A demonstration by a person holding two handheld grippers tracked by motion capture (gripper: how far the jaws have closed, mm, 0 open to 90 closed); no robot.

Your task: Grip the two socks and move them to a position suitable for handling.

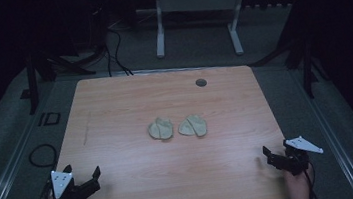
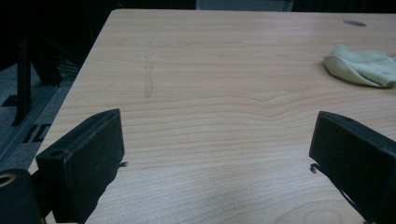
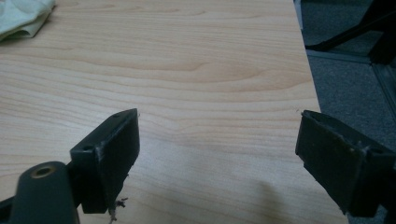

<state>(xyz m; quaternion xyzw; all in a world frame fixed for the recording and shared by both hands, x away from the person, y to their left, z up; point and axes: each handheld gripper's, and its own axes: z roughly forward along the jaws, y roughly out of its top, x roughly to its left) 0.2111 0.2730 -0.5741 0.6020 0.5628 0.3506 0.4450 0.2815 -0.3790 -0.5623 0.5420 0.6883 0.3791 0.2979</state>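
So there are two pale, crumpled cloths sitting side by side near the middle of the wooden table (image 1: 125,196), the left cloth (image 1: 160,128) and the right cloth (image 1: 193,126), close together but with a small gap between them. Both look folded over or bunched up, lying flat on the wood. The left gripper (image 1: 82,174) is down at the near left corner of the table, jaws spread wide with nothing between them, just bare tabletop in the left gripper view, with one cloth off at the far right edge of that view. The right gripper (image 1: 267,153) is at the near right edge, jaws also wide apart and empty. Both are well apart from the cloths. A small dark round disc (image 1: 201,82) sits near the far edge of the table
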